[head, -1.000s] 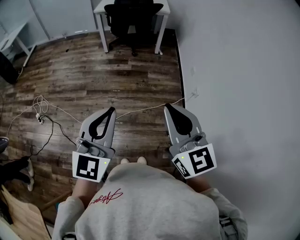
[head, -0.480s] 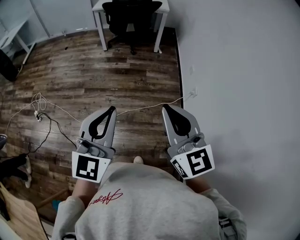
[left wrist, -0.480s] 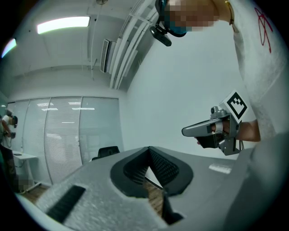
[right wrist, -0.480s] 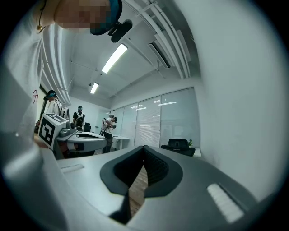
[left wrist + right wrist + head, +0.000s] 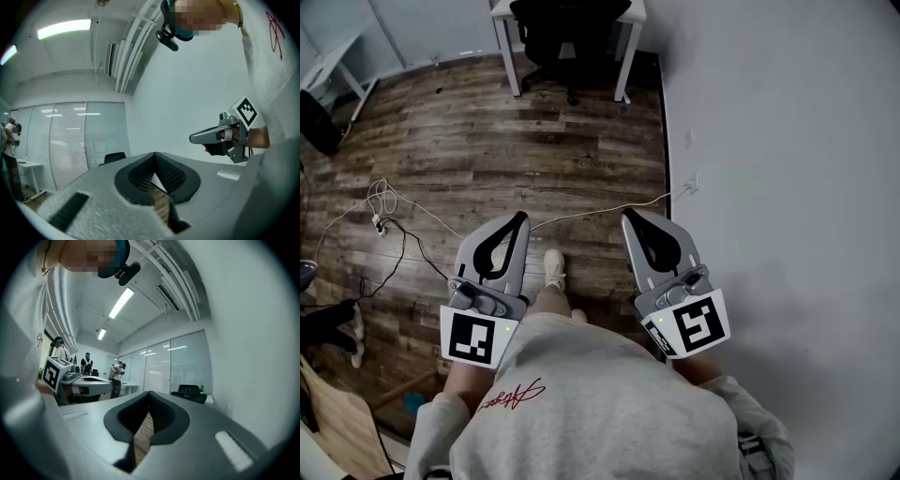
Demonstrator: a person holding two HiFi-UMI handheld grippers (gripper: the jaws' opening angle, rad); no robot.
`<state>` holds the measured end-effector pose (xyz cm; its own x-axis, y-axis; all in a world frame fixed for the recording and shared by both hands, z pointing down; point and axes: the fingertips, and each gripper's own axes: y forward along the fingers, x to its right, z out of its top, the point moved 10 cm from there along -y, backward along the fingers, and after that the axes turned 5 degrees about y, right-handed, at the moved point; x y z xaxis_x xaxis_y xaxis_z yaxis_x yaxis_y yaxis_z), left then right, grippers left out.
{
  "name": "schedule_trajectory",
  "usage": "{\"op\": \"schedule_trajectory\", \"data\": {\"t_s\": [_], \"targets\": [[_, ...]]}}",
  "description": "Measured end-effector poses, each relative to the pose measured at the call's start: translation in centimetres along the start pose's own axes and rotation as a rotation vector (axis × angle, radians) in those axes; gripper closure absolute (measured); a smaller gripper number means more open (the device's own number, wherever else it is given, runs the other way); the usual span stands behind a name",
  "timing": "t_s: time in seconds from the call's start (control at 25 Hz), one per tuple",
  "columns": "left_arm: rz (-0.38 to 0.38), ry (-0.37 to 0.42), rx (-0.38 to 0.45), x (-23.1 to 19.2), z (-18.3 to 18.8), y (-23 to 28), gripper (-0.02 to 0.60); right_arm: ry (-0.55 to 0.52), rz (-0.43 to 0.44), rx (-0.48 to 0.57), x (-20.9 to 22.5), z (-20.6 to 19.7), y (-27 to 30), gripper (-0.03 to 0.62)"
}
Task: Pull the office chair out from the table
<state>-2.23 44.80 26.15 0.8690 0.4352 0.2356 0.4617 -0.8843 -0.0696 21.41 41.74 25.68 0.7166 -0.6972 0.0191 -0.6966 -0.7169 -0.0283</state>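
Head view: left gripper [image 5: 523,218] and right gripper [image 5: 627,217] held side by side, pointing forward over wood floor [image 5: 469,141]. Both sets of jaws pressed together, nothing pinched. Black office chair [image 5: 567,37] far ahead of the jaws, roughly between the two grippers' lines, tucked under a white bench [image 5: 636,11]. Well apart from both grippers, not touched. White wall [image 5: 787,141] runs along the right jaws' outer side. Thin white cable [image 5: 591,217] crosses the floor just past the jaw tips. Tangle of cables [image 5: 380,225] lies off to the left of the left jaws. One shoe [image 5: 553,267] shows between the grippers, grey sweatshirt [image 5: 600,403] behind them. Only this view gives the floor layout, the cables and the bench legs.

Left gripper view: jaws closed tip to tip, only a floor sliver in the gap behind the tips. The chair is small, beyond the jaws to their left. The right gripper shows at the right, held in a hand. Adds glass partition with blinds [image 5: 70,140], ceiling light [image 5: 63,28] and a person [image 5: 9,138] at the far left edge.

Right gripper view: jaws closed, empty. The chair shows beyond the jaws to their right, close to the wall. The left gripper shows at the left. Adds standing people [image 5: 117,376] in the background, unseen in the head view.
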Motion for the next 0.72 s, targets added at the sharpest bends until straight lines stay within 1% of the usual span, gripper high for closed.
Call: {"op": "schedule_trajectory", "data": {"t_s": [0.36,0.48,0.72], "targets": [[-0.019,0.000,0.021,-1.3,-0.9,2.8,0.580,-0.024,-0.030,-0.013,1.8,-0.4,1.5,0.592],[-0.021,0.003,0.026,-2.3,-1.3,4.2,0.580,-0.018,-0.050,-0.007,3.1,-0.4,2.7,0.592],[-0.032,0.003,0.018,-5.0,-2.2,7.6,0.581,-0.018,-0.058,-0.009,5.4,-0.7,6.3,0.592]]}}
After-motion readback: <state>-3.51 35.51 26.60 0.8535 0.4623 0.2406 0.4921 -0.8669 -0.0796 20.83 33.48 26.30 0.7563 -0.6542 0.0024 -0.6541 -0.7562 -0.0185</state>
